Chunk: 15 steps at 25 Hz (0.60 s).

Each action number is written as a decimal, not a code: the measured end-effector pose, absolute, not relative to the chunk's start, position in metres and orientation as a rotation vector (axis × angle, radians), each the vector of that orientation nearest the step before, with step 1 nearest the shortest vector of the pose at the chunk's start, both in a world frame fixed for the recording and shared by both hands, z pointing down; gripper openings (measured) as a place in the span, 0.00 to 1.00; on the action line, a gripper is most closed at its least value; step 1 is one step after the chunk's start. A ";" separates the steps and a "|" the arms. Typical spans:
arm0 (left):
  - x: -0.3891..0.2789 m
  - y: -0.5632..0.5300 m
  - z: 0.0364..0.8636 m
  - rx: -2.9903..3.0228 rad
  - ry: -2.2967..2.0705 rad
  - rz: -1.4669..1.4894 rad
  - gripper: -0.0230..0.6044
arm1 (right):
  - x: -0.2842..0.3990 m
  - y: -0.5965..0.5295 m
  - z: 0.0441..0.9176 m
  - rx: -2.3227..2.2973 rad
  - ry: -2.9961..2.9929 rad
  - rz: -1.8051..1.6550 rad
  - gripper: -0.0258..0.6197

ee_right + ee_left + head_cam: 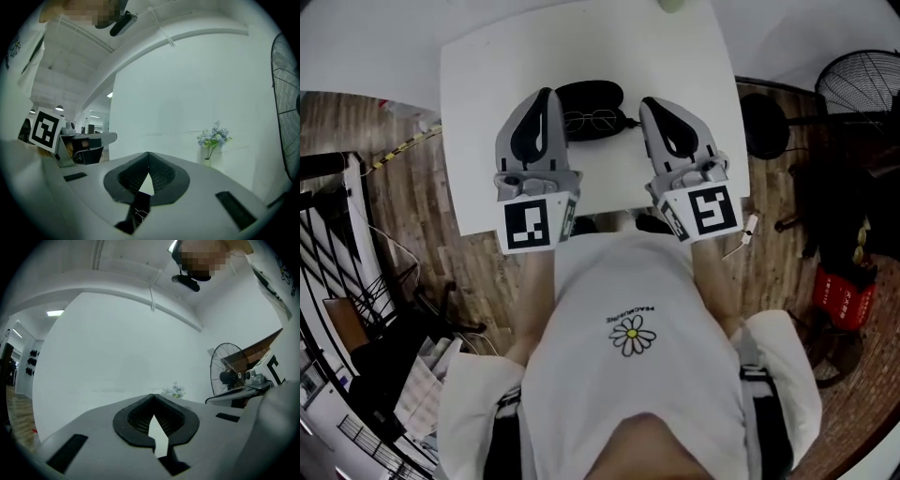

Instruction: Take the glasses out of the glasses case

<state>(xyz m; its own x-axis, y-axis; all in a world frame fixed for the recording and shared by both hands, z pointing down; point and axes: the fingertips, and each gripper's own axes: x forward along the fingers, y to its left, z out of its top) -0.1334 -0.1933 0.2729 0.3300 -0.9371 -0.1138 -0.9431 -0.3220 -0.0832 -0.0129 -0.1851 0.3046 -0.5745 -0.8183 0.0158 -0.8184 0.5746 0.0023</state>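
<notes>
The glasses case (589,96) lies open at the middle of the white desk (478,131), and the glasses (592,120) rest in its nearer half, lenses side by side, not yet taken out. The two grippers flank it. The left gripper (547,94) sits just beside the case's left end, and the right gripper (648,102) just beside its right end, so case and glasses lie between the two, not inside either one's jaws. In the left gripper view the left gripper's jaws are closed tip to tip with nothing between them. The right gripper's jaws are likewise closed and empty in the right gripper view, where a dark strip shows through the slot behind the tips – faint wire lines on it – most likely the case.
</notes>
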 end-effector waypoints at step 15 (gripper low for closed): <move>-0.164 -0.201 0.307 -2.492 1.782 0.029 0.06 | -0.014 -0.195 0.318 1.611 -2.620 -0.011 0.05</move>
<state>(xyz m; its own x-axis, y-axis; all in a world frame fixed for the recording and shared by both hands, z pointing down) -0.1640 -0.2007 0.3066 0.3243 -0.9440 -0.0611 -0.9455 -0.3214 -0.0527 -0.0143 -0.1945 0.3176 -0.4497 -0.8916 0.0527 -0.8911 0.4519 0.0407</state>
